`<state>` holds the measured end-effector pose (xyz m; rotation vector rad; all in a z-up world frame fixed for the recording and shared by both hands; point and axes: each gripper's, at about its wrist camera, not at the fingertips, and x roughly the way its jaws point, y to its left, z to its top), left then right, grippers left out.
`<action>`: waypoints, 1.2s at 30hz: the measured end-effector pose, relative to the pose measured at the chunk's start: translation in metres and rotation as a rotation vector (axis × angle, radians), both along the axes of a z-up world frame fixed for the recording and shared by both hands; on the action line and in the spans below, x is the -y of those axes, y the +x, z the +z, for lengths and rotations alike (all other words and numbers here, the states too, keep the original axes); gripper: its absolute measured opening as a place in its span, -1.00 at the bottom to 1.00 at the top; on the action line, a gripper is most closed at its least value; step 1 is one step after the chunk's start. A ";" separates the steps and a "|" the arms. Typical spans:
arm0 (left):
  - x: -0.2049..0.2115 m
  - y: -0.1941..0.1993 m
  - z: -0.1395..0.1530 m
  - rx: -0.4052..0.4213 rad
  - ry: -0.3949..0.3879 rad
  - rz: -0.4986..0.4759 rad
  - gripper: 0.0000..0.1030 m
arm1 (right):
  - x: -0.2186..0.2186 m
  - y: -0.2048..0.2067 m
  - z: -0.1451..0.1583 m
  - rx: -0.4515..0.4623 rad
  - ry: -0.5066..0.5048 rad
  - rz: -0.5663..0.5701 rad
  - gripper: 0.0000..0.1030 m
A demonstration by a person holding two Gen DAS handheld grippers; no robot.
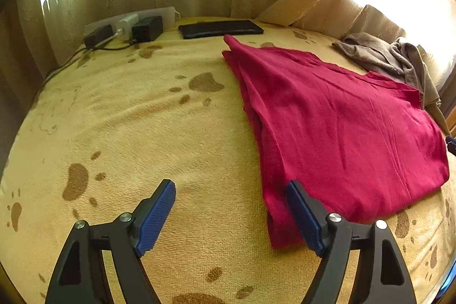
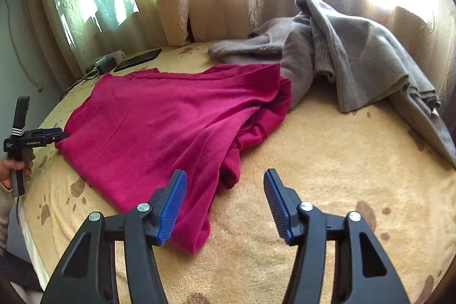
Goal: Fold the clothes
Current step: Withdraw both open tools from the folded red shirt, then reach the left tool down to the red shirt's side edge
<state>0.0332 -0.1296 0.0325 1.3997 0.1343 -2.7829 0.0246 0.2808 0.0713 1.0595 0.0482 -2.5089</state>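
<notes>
Crimson knit garment (image 1: 336,127), folded, softly creased.

Paw-print blanket (image 1: 171,133) under red garment (image 1: 342,118), grey sweater (image 2: 356,53).

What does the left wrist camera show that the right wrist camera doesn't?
Only the left wrist view shows its own open left tool from behind, hovering by the near edge of the red garment.

Only the right wrist view shows the open right tool, a hand gripping the left tool's handle, and the red cloth's bunched right side.

Both show the red garment, grey garment, black tablet, chargers and paw-print blanket.
</notes>
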 end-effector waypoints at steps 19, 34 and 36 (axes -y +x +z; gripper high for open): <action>-0.064 -0.089 -0.003 0.027 -0.003 -0.145 0.66 | 0.052 -0.016 -0.042 0.101 -0.011 0.310 0.50; -0.284 -0.178 0.080 0.134 0.585 -0.866 0.66 | 0.024 0.018 -0.025 0.028 -0.202 0.375 1.00; -0.304 -0.201 0.072 0.179 0.626 -0.882 0.66 | 0.016 0.012 -0.030 0.075 -0.234 0.348 1.00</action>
